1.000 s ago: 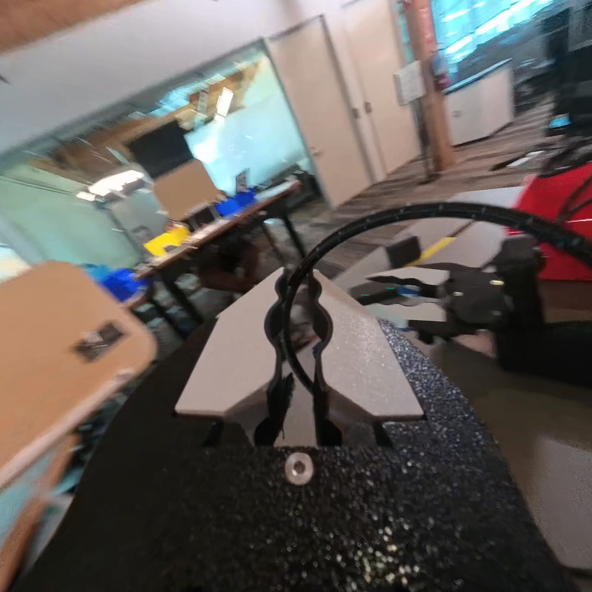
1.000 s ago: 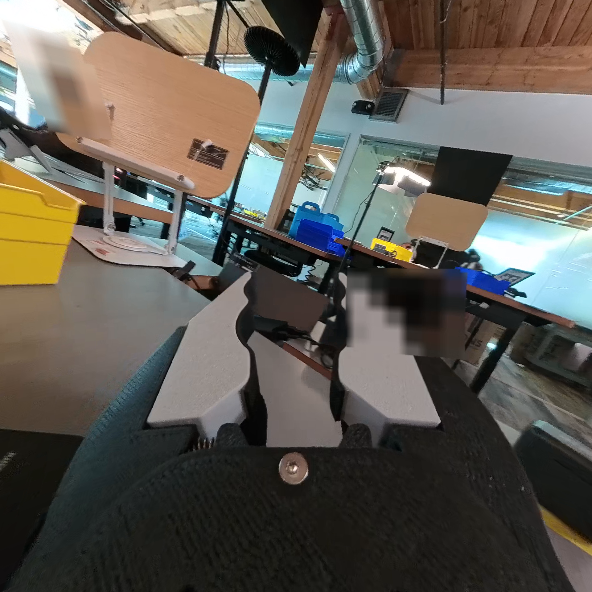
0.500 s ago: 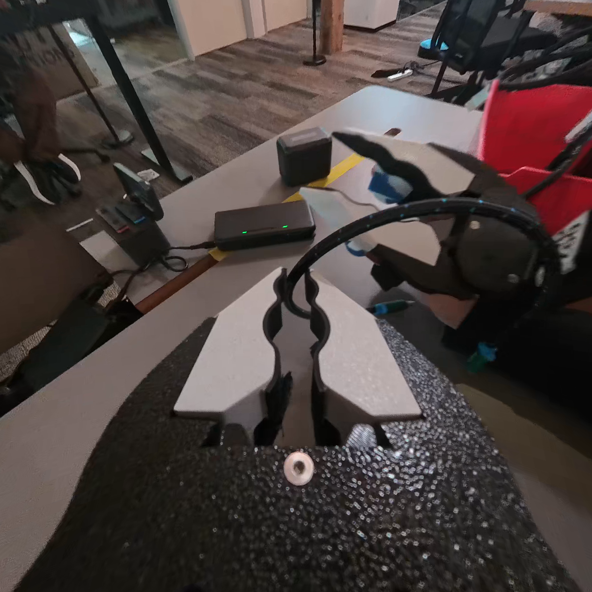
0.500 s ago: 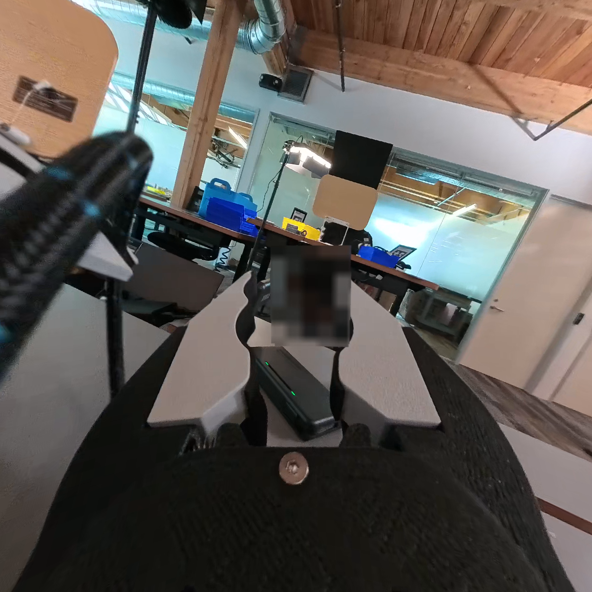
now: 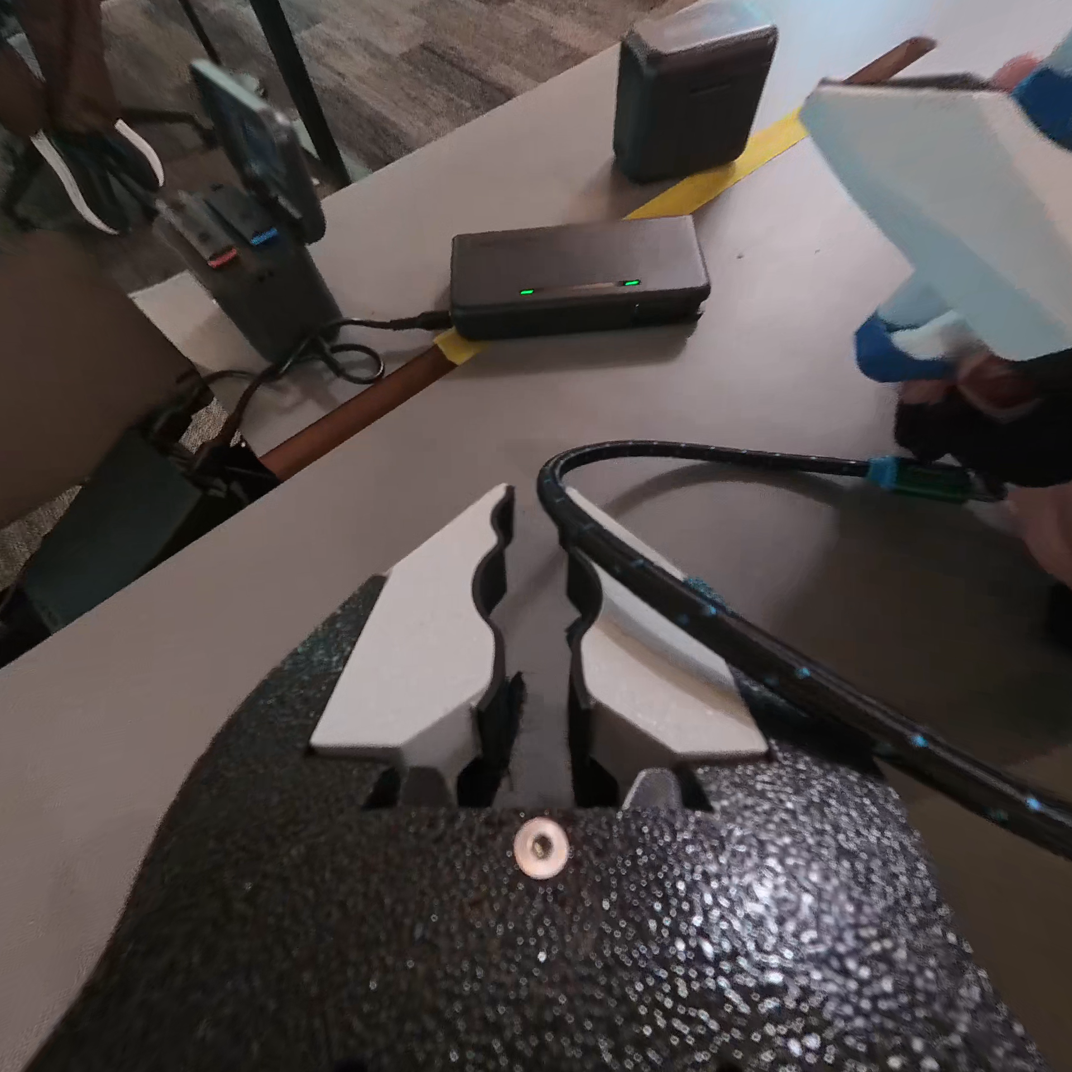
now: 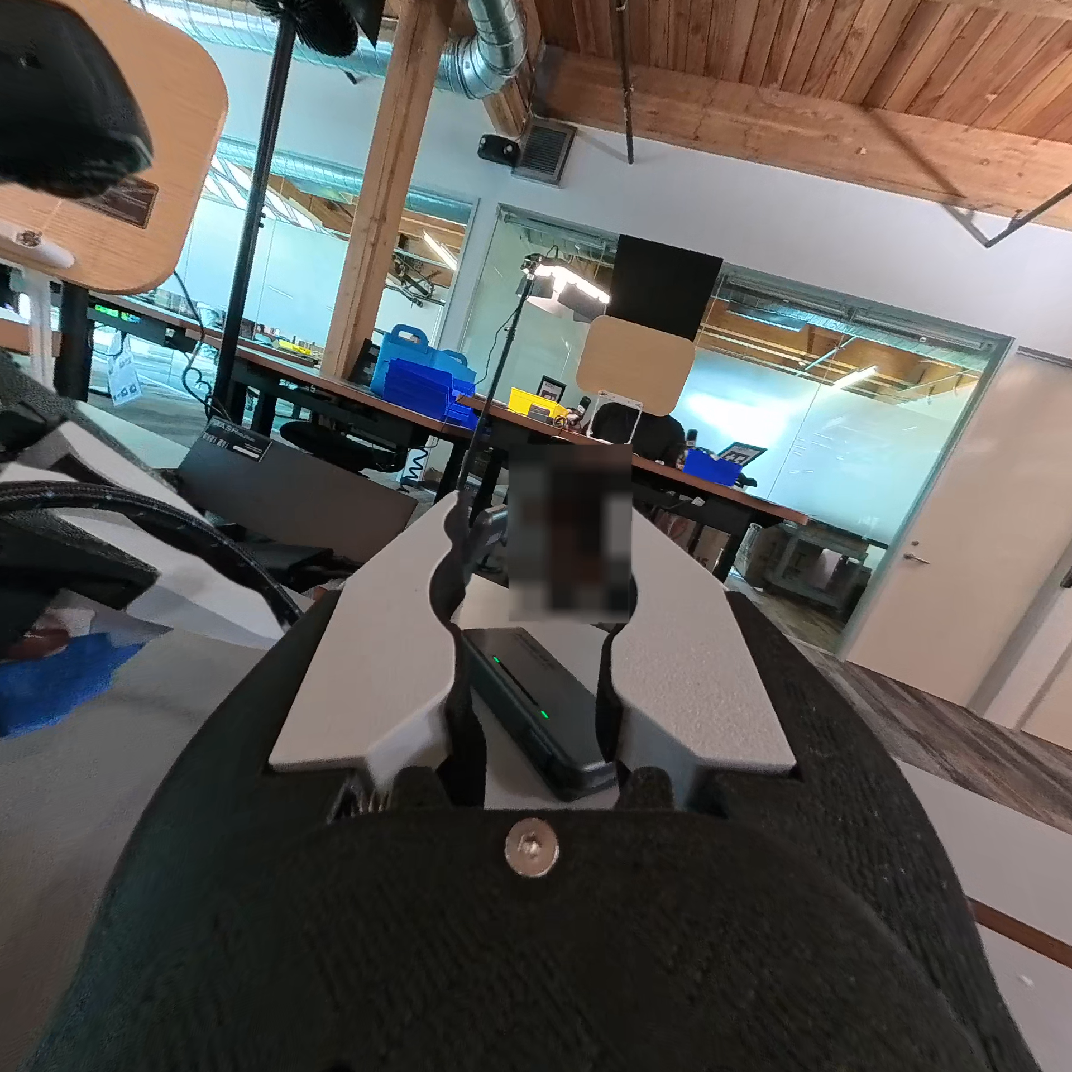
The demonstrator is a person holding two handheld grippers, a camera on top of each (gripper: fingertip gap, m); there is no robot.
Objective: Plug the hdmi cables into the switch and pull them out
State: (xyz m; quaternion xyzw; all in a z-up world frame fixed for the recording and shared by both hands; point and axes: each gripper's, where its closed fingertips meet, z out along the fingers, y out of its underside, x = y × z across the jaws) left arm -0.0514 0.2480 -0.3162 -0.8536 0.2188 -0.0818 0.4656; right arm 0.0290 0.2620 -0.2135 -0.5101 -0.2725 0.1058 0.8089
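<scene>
Left gripper [image 5: 535, 499] jaws stand narrow, gripping nothing; the black cable [image 5: 655, 615] lies across its right finger. Right gripper [image 6: 542, 522] jaws stand wide above the switch [image 6: 536, 710] near the tabletop [image 5: 406, 464] edge.

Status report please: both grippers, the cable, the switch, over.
Left gripper open, cable draped over right finger. Right gripper open, empty. Switch unobstructed.

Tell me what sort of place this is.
Probably an open-plan lab or workshop office. Long work tables carry blue storage bins and a yellow one, glass-walled rooms lie behind, and a bare metal duct runs under the timber ceiling.
</scene>
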